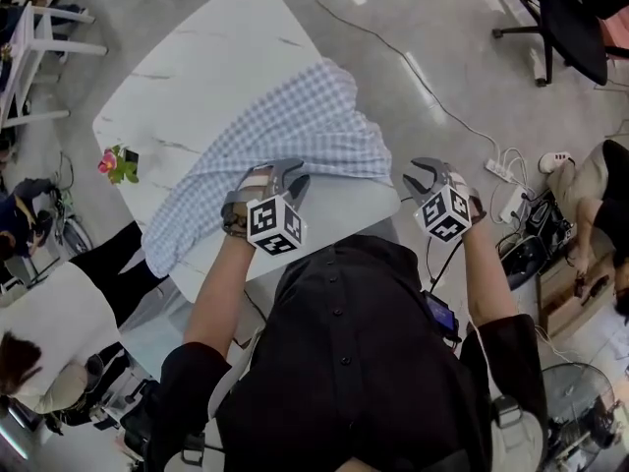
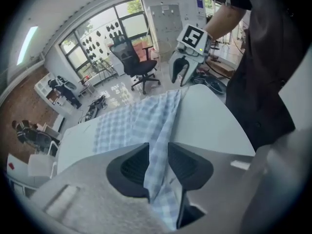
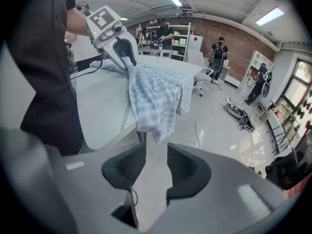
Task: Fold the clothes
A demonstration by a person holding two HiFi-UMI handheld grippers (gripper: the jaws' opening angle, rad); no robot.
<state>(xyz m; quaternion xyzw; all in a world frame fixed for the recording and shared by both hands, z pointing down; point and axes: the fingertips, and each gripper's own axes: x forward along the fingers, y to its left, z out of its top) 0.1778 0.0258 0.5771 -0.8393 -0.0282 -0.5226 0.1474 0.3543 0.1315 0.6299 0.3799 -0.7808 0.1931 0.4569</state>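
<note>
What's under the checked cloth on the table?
Only the white marble table shows around the checked cloth. Whatever tabletop it covers is hidden; one end hangs off the table edge.

We're working in an open lab-like office: swivel chairs (image 1: 565, 18), power strips (image 1: 501, 170) and cables on a concrete floor, storage shelves (image 3: 173, 38) against a brick wall (image 3: 239, 35).

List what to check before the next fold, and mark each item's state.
1. Left gripper holds the cloth: ok, the fabric sits between its jaws.
2. Right gripper has a hold: not ok, its jaws are apart and empty, off the table.
3. Cloth lies flat: not ok, it is bunched and one end hangs over the edge.
4. Flower is apart from the cloth: ok.
5. Gripped spot is a corner: cannot tell.
</note>
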